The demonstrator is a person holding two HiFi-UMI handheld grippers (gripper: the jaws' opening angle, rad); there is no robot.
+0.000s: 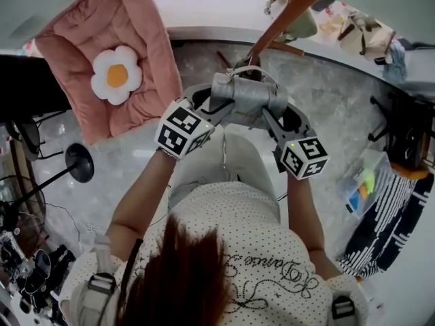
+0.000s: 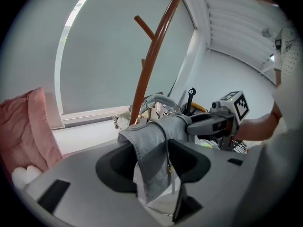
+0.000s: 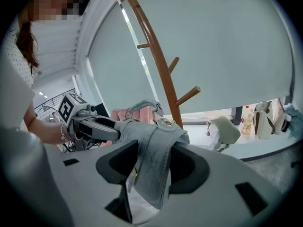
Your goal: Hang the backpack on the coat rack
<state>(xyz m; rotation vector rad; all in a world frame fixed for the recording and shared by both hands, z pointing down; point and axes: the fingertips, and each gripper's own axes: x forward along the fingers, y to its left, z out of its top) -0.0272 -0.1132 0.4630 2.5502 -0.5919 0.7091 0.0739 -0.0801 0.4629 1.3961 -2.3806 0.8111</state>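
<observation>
Your room beneath the shaded window
Below it you have a white sill, pink cushion, and grey marbled floor.

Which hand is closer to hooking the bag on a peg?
Right, probably, only just. The left gripper and right gripper are each shut on the backpack by the coat rack. From the right gripper view a low peg sticks out just above it; the left one shows only a high peg.
</observation>
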